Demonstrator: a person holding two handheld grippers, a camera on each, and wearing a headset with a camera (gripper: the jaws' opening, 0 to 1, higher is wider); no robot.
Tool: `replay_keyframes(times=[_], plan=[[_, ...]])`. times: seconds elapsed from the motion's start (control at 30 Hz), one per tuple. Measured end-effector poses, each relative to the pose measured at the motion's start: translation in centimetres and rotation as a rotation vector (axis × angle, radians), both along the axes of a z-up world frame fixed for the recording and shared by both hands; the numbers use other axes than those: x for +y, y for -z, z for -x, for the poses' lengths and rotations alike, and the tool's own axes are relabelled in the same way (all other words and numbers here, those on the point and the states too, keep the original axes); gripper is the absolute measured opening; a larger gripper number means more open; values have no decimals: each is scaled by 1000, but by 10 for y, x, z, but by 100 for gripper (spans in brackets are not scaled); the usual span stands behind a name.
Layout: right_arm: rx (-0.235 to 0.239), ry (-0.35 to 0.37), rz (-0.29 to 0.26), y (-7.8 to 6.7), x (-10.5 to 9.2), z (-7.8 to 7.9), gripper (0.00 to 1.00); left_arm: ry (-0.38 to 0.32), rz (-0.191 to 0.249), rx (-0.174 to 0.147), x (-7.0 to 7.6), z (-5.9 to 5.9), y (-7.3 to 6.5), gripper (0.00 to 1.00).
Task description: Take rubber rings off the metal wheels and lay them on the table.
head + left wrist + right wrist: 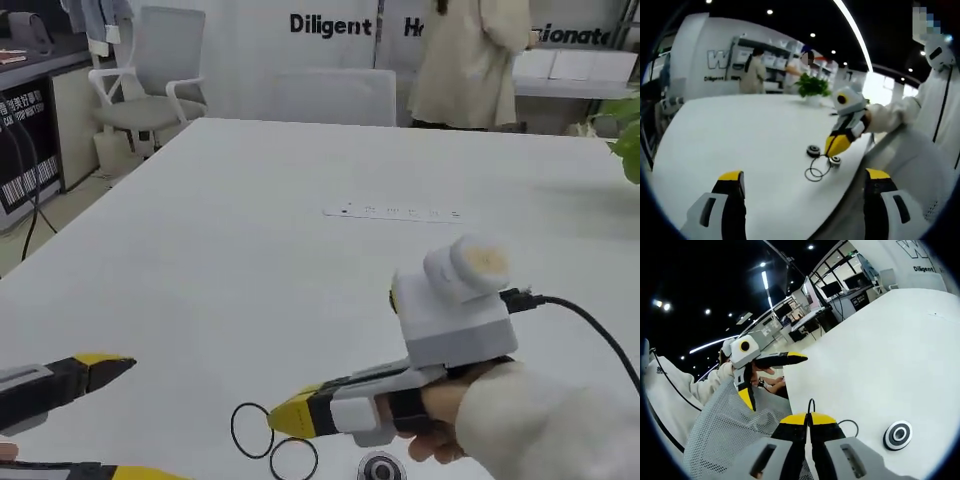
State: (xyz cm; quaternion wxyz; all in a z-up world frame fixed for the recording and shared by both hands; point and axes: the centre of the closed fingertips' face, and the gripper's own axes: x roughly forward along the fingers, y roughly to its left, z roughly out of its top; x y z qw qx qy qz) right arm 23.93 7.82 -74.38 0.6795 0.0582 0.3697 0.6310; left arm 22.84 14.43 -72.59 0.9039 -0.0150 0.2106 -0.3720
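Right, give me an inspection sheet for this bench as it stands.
Surface: white table, smooth.
Job's things: two rubber rings near the front edge; two metal wheels close by.
Clutter: a flat white strip mid-table, too small to tell what it is.
Grippers: left gripper open, holding nothing; right gripper shut, apparently pinching the edge of one of the rubber rings.
Cables: a black cable runs from the right gripper off to the right.
Surroundings: chairs, a standing person, a plant.
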Motion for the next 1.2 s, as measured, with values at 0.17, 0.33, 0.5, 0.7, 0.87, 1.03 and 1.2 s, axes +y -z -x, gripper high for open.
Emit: replay_keyframes(times=[0.17,0.33,0.5,0.7,0.87,1.03,1.2], plan=[[23,7,23,10,-3,1,0,16,-30,34,1,1,15,100],[32,-1,58,23,-3,5,0,25,-20,34,0,2,17,100],[35,-4,97,37,-6,7,0,32,-19,48,0,2,22,100],[48,29,110,42,-9,1,0,36,-30,55,0,4,24,100],[49,59,117,45,-13,-5,0,27,-20,69,0,5,24,100],[42,87,127,47,-17,-11,0,24,-17,78,-1,5,25,100],[44,114,134,49,-21,-18,0,18,-16,82,-1,5,25,100]])
